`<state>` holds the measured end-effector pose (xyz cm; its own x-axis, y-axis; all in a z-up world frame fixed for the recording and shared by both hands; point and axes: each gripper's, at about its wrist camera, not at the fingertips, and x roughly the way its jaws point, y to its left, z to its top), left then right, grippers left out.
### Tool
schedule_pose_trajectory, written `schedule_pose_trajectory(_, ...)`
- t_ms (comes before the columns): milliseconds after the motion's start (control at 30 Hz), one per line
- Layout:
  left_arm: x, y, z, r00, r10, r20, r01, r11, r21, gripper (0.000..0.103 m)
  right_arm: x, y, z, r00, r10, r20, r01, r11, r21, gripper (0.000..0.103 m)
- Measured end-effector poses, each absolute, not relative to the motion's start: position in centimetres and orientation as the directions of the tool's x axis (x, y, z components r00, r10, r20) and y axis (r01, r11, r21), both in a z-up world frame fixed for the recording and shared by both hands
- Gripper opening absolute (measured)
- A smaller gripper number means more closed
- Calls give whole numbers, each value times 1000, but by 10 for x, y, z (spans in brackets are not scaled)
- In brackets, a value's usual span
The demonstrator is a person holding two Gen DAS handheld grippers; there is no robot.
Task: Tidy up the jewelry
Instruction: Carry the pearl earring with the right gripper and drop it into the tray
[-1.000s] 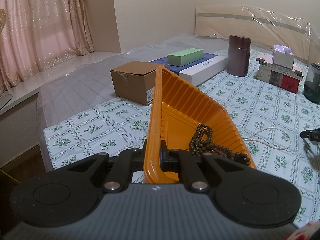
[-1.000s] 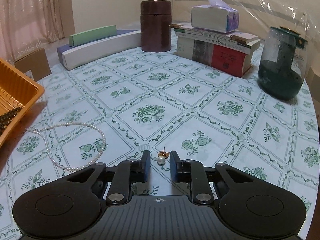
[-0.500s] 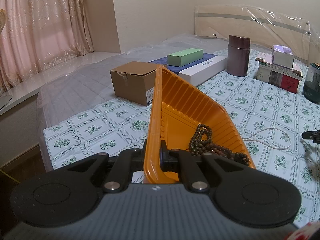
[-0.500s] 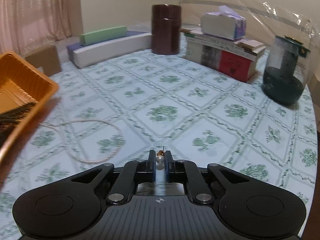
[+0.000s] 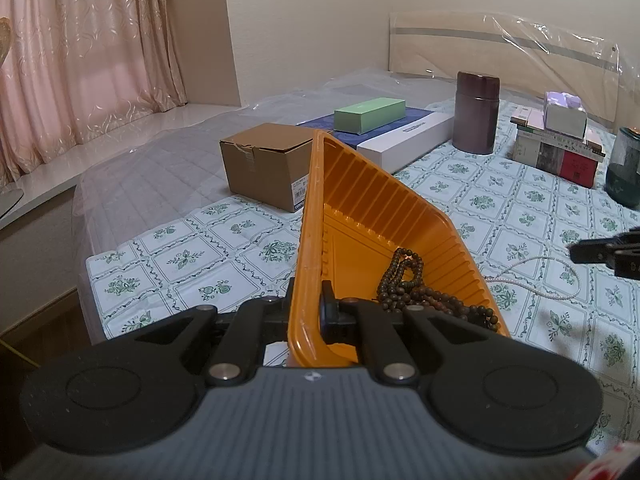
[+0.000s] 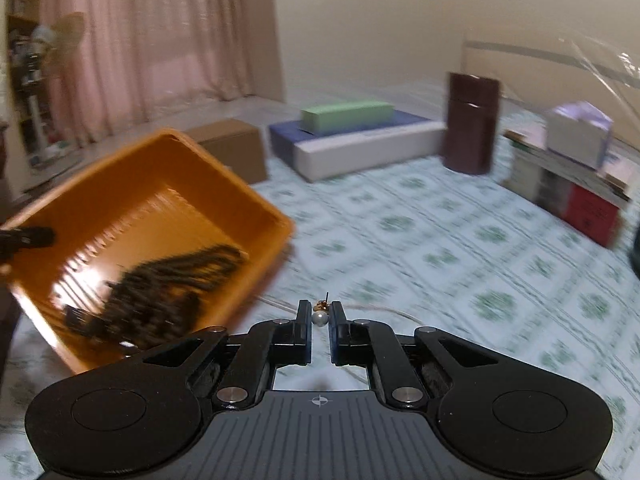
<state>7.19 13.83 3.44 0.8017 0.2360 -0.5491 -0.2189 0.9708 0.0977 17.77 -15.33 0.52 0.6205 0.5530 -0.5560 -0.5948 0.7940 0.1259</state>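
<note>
My left gripper (image 5: 307,312) is shut on the near rim of an orange tray (image 5: 360,208), holding it tilted above the bed. A dark bead string (image 5: 416,292) lies in the tray's low corner. My right gripper (image 6: 320,316) is shut on a pearl earring (image 6: 320,317) with a gold stud, raised above the cloth just right of the tray (image 6: 168,184). The beads (image 6: 168,280) show blurred there. A thin pearl necklace (image 5: 532,276) lies on the cloth right of the tray. The right gripper's tip (image 5: 600,252) shows at the left wrist view's right edge.
A floral cloth (image 5: 520,208) covers the bed. Behind the tray stand a cardboard box (image 5: 264,164), a white and blue box with a green box (image 5: 368,114) on top, a dark brown canister (image 5: 476,118), stacked books with a tissue box (image 5: 560,144), and a dark glass jar (image 5: 624,172).
My right gripper closed on the pearl earring, lifted it off the cloth and swung left toward the tray. The left gripper and tray have stayed still.
</note>
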Motion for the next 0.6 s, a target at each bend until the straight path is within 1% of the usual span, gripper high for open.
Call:
schedule_pose_trajectory(300, 72, 138, 35, 802, 236, -549, -218, 971, 98, 7, 168, -101, 23, 543, 657, -523, -696, 701, 158, 8)
schedule_pose_trajectory(600, 72, 138, 35, 802, 234, -549, -218, 971, 95, 7, 161, -48, 22, 437, 721, -538, -775, 605, 182, 8)
